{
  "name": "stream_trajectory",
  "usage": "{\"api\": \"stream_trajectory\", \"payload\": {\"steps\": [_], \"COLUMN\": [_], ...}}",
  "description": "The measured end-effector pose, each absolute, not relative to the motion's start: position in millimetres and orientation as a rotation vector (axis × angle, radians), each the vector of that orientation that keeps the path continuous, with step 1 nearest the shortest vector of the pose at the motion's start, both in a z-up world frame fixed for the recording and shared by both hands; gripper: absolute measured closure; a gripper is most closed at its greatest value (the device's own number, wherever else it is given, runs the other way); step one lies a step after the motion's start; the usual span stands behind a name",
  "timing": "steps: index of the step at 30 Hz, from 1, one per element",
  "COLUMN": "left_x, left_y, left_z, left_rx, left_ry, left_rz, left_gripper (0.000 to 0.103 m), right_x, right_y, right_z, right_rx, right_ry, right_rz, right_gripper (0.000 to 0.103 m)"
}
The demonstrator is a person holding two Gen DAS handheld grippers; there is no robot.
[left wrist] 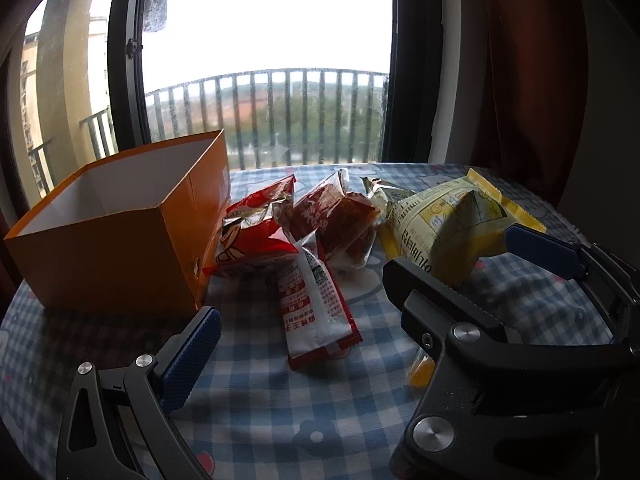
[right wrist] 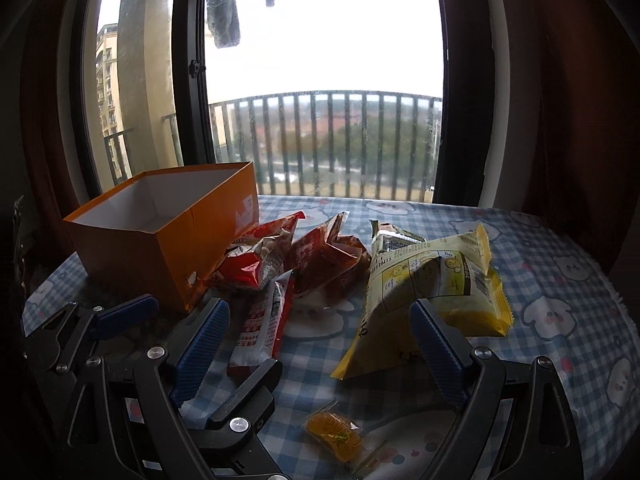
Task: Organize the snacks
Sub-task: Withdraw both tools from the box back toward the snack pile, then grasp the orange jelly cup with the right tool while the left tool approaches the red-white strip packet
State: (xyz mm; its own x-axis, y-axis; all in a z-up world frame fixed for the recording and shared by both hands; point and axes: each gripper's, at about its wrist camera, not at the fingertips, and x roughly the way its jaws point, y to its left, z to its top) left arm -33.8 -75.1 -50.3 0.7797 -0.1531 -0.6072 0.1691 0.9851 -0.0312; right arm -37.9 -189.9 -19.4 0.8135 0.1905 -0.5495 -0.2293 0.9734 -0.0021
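Observation:
An open orange box point(left wrist: 120, 236) point(right wrist: 168, 232) stands empty at the left of the table. Beside it lie a red snack bag point(left wrist: 256, 232) point(right wrist: 256, 260), a dark red bag point(left wrist: 332, 216) point(right wrist: 324, 260), a red-and-white stick packet point(left wrist: 316, 304) point(right wrist: 260, 324) and a yellow bag point(left wrist: 444, 220) point(right wrist: 424, 292). A small orange candy point(right wrist: 336, 436) point(left wrist: 420, 372) lies near the front. My left gripper point(left wrist: 304, 300) is open over the stick packet. My right gripper point(right wrist: 320, 320) is open, its fingers by the yellow bag's near corner, and shows in the left wrist view point(left wrist: 452, 256).
The table carries a blue-and-white checked cloth point(left wrist: 248, 400) point(right wrist: 560, 320). A window with a balcony railing point(left wrist: 280, 112) point(right wrist: 340, 140) is behind the table, and dark red curtains point(left wrist: 520, 60) hang at the right. The left gripper's fingers show low left in the right wrist view point(right wrist: 124, 316).

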Motion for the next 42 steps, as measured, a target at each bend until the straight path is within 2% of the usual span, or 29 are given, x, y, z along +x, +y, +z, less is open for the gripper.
{"api": "stream_trajectory", "payload": {"steps": [10,14,25,28,31,33,36,42], "left_x": [-39.8,-45.5,-47.2,-47.1,-47.0,-47.0,-46.0,-40.2], "left_y": [-78.5,-78.3,-75.2,-74.4,-74.6,-75.3,-74.8,-72.0], "left_z": [-84.8,-92.8,-104.0,-104.3,-104.5,-103.9,-103.4,-98.9], "left_rx": [0.048,0.068,0.078,0.071,0.079,0.090,0.087,0.074], "left_ry": [0.739,0.754,0.838,0.842,0.839,0.835,0.837,0.830], "left_rz": [-0.146,-0.126,-0.139,-0.142,-0.140,-0.137,-0.140,-0.138], "left_gripper": [0.002,0.003,0.018,0.017,0.017,0.017,0.017,0.017], "right_x": [-44.2,-44.7,-47.6,-44.0,-42.0,-40.1,-37.4,-36.9], "right_y": [-195.5,-197.8,-202.7,-206.3,-206.4,-205.8,-203.1,-194.5], "right_z": [-54.5,-67.3,-86.7,-92.4,-95.0,-96.8,-98.6,-93.0], "right_rx": [-0.042,-0.038,-0.008,0.024,0.034,0.050,0.051,0.013], "right_ry": [0.669,0.726,0.827,0.856,0.872,0.890,0.896,0.870], "right_rz": [0.219,0.228,0.185,0.188,0.198,0.219,0.234,0.225], "right_gripper": [0.017,0.027,0.035,0.037,0.043,0.059,0.070,0.075]}}
